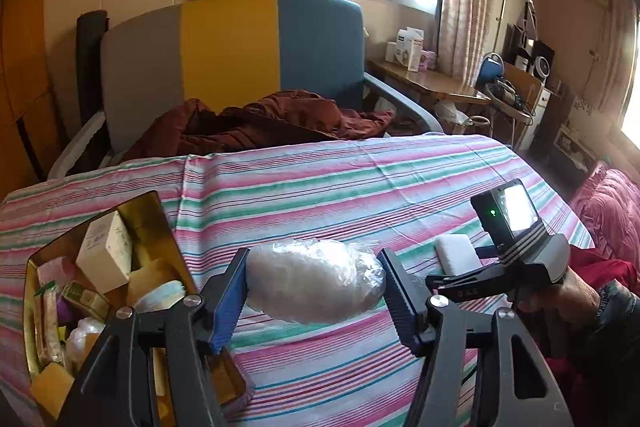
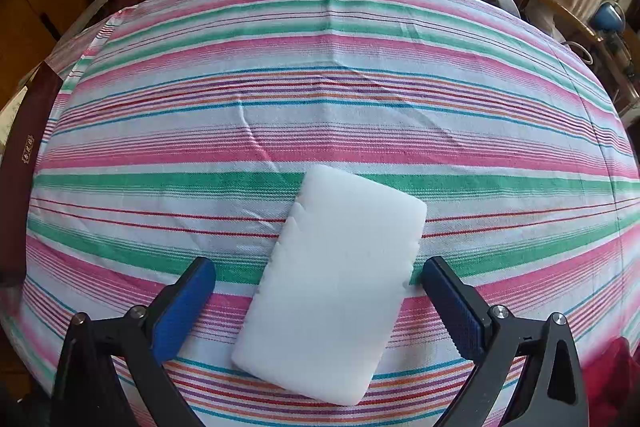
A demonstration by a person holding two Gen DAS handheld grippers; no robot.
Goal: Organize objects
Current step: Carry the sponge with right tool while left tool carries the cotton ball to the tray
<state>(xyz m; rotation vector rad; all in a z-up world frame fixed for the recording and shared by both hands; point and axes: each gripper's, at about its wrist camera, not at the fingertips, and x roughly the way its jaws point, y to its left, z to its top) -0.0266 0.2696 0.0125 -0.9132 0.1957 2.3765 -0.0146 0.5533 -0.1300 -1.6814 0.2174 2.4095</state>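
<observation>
So the left gripper (image 1: pixel 312 291) is clamped on a clear plastic bag of something white (image 1: pixel 316 281), carried above the striped cloth (image 1: pixel 320 179), with the open gold tin (image 1: pixel 152 211) full of small boxes and packets just to its left. The bag looks light and squishy, the film is crinkly and probably slick, so I'd say a grip across the fat middle, like it has now, is the safe one. Pinch the loose plastic at the end and it'll likely slide.

The right gripper (image 2: pixel 318 297) has its jaws wide apart over a white foam-looking block (image 2: pixel 332 291) lying flat on the cloth, near the right side of the table. No pad presses on it. It looks light and a bit spongy with scalloped long edges, so I'd take it across the narrow width, mid-length
</observation>
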